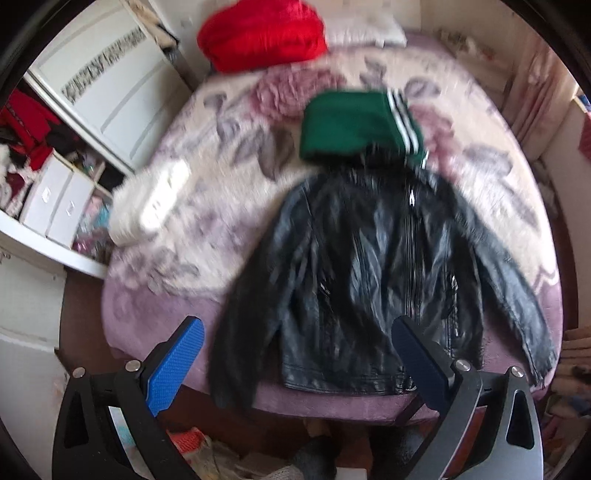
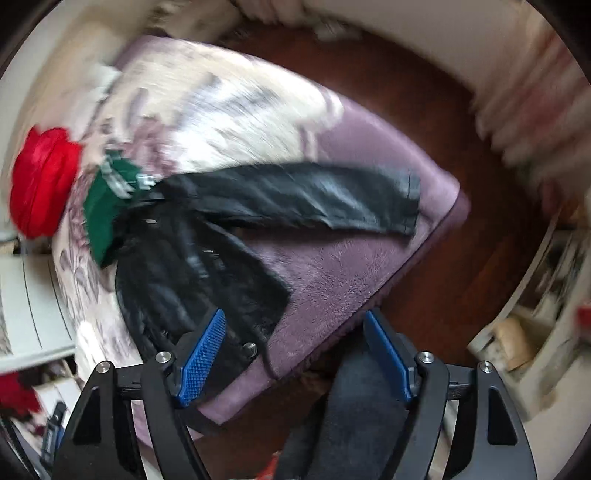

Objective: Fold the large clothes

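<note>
A black leather jacket point(image 1: 373, 273) lies face up on the bed point(image 1: 207, 206), zipper closed, both sleeves spread out and down; its hem is at the near bed edge. My left gripper point(image 1: 299, 328) is open and empty above the hem. In the right wrist view the jacket point(image 2: 207, 266) lies to the left with one sleeve point(image 2: 314, 199) stretched toward the bed corner. My right gripper point(image 2: 295, 321) is open and empty, over the near bed edge beside the jacket's hem.
A folded green garment with white stripes point(image 1: 354, 125) lies just beyond the collar. A red bundle point(image 1: 258, 33) sits at the bed's far end, a white folded item point(image 1: 151, 203) on the left. An open wardrobe point(image 1: 48, 166) stands left. Brown floor point(image 2: 461, 221) surrounds the bed.
</note>
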`<state>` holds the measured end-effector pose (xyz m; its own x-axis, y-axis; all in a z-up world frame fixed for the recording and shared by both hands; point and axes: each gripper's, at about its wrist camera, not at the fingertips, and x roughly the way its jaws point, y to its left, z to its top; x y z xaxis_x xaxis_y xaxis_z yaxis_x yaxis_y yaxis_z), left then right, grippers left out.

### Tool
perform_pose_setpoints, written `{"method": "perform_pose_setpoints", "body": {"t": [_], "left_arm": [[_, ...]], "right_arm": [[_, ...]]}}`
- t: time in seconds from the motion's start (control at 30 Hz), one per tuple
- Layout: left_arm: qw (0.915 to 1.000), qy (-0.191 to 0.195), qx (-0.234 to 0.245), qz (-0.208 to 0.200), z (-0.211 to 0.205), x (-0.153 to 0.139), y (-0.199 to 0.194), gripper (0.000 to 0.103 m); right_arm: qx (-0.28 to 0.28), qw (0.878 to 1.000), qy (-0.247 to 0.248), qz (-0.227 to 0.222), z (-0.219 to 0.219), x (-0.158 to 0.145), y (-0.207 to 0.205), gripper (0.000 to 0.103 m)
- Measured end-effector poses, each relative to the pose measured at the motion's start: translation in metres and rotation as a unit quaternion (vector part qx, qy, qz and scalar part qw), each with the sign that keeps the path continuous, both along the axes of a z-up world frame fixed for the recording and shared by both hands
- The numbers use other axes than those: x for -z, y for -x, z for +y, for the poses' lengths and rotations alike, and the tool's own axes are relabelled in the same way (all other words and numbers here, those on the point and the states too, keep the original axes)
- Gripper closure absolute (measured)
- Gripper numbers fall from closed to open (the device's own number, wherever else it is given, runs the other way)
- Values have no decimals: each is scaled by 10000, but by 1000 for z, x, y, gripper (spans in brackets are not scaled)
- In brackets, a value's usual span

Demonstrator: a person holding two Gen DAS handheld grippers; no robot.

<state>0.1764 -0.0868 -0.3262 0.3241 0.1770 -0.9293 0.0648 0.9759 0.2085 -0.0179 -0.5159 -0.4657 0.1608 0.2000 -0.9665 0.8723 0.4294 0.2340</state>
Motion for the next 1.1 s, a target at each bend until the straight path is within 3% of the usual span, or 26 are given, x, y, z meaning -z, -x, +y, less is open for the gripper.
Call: {"method": "perform_pose_setpoints", "body": {"t": [0.1, 0.17, 0.3, 0.37, 0.4, 0.43, 0.47, 0.53, 0.6, 0.7, 0.77, 0.8, 0.83, 0.9, 1.0, 1.1], "left_arm": [[9990, -20, -135, 419, -15, 52, -13, 0], [9973, -80, -172, 710, -29, 98, -18, 0], [9947, -132, -323, 965, -47, 154, -23, 0], [9921, -121, -467, 1159, -50, 176, -26, 0], [9911, -118, -551, 1210, -53, 188, -26, 0], [9913, -73, -591, 1172, -54, 192, -26, 0], [9921, -30, -599, 1101, -56, 196, -26, 0], [9936, -103, -524, 991, -61, 204, -24, 0], [9935, -99, -517, 1009, -64, 214, -27, 0], [9923, -50, -546, 1115, -62, 226, -29, 0], [9920, -116, -528, 1142, -63, 231, -31, 0], [9920, -122, -539, 1139, -63, 233, -33, 0], [9919, -110, -567, 1129, -61, 234, -34, 0], [9924, -96, -583, 1077, -59, 233, -38, 0], [9935, -90, -619, 947, -51, 229, -46, 0], [9927, -33, -759, 935, -36, 234, -57, 0]], "right_arm": [[598, 9962, -630, 48, -30, 113, 7, 24], [1250, 9863, -1067, -103, -45, 183, 16, 24], [2370, 9573, -1451, -795, -57, 268, 31, 24], [2925, 9389, -1281, -1284, -61, 274, 43, 24], [3317, 9234, -1122, -1570, -61, 272, 53, 32], [3493, 9167, -1025, -1647, -59, 271, 60, 51], [3644, 9097, -990, -1725, -59, 272, 68, 57], [3568, 9109, -984, -1824, -58, 278, 70, 59], [3228, 9257, -900, -1754, -58, 278, 61, 59], [2971, 9271, -734, -2162, -67, 260, 45, 59], [2942, 9316, -755, -1995, -75, 268, 33, 59], [3110, 9256, -1000, -1909, -78, 289, 32, 58], [3385, 9123, -1168, -1989, -80, 299, 31, 58], [3792, 8908, -1250, -2170, -83, 302, 32, 59], [3864, 8921, -822, -2195, -84, 286, 24, 96], [3707, 9013, -396, -2209, -90, 253, 4, 97]]}}
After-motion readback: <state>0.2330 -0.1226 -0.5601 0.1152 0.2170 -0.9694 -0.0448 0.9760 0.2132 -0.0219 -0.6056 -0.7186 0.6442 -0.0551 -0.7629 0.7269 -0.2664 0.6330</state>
